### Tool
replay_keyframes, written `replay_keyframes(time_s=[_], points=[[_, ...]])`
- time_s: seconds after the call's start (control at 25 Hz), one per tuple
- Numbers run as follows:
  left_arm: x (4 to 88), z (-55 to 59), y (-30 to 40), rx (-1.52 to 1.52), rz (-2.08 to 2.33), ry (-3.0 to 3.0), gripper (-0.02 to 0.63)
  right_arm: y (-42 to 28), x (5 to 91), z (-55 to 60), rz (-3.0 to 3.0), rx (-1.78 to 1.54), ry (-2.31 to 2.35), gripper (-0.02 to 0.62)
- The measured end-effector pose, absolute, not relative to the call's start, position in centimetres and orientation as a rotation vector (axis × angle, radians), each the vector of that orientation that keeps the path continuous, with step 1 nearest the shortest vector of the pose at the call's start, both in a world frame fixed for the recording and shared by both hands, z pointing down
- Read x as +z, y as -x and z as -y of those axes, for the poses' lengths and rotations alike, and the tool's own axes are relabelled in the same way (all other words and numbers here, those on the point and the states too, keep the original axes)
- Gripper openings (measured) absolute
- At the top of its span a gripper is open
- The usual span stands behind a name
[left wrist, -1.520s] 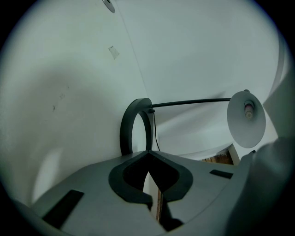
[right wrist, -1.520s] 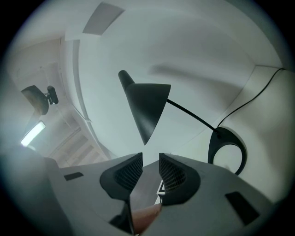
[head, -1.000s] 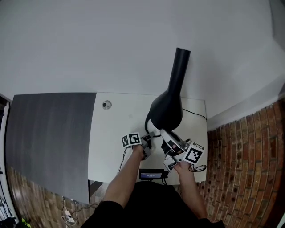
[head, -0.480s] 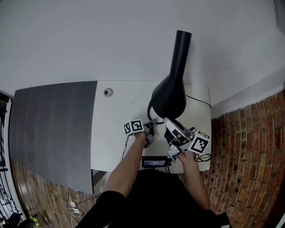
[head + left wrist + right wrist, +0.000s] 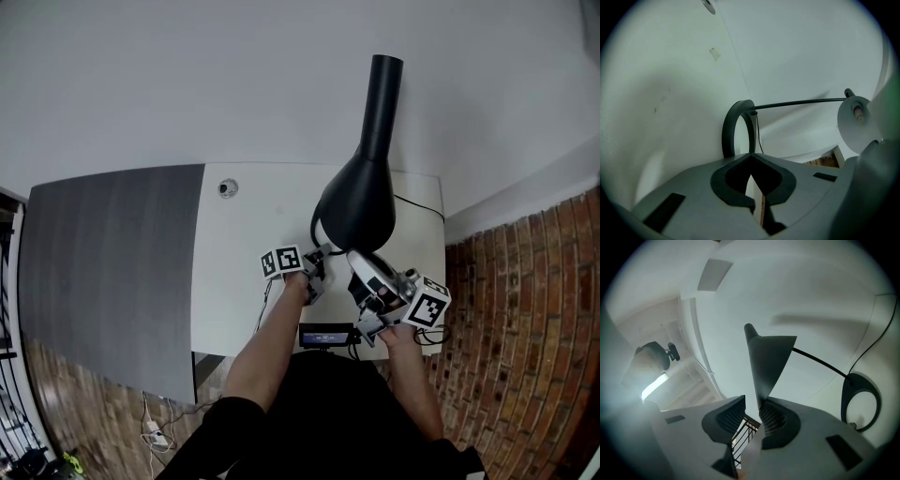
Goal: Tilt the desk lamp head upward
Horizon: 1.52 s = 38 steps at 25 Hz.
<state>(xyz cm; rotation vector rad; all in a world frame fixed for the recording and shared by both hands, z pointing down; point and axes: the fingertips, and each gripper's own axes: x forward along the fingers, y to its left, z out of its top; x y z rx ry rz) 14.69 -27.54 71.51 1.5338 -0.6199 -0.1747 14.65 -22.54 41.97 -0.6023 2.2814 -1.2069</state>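
A black desk lamp stands on the white desk (image 5: 244,244). Its cone head (image 5: 356,202) points down at the desk and its neck (image 5: 382,94) runs up toward the wall. My left gripper (image 5: 322,255) is at the lamp's foot, and in the left gripper view its jaws (image 5: 750,154) are shut on the near edge of the base ring (image 5: 737,123). My right gripper (image 5: 354,257) is at the lower rim of the head. In the right gripper view the head's rim (image 5: 768,364) runs down into the narrow gap of that gripper (image 5: 751,402), against the right pad.
A grey panel (image 5: 103,262) adjoins the desk on the left. A round grommet (image 5: 225,188) sits in the desk top. The lamp's cable (image 5: 418,210) loops at the right. A small display unit (image 5: 326,335) hangs at the front edge. Brick floor (image 5: 525,328) lies to the right.
My right gripper has drifted slightly right and toward me along the head's rim. The left gripper stays at the lamp's foot. The view itself has shifted a little.
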Motion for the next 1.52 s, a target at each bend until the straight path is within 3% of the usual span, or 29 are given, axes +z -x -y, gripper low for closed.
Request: replay_keyframes(time_s=[1.52], points=[[71.6,27.5,-14.7,-0.176,0.618,-1.533,0.009,-14.1,36.5,19.5,-2.365,-1.068,0.526,0.092]])
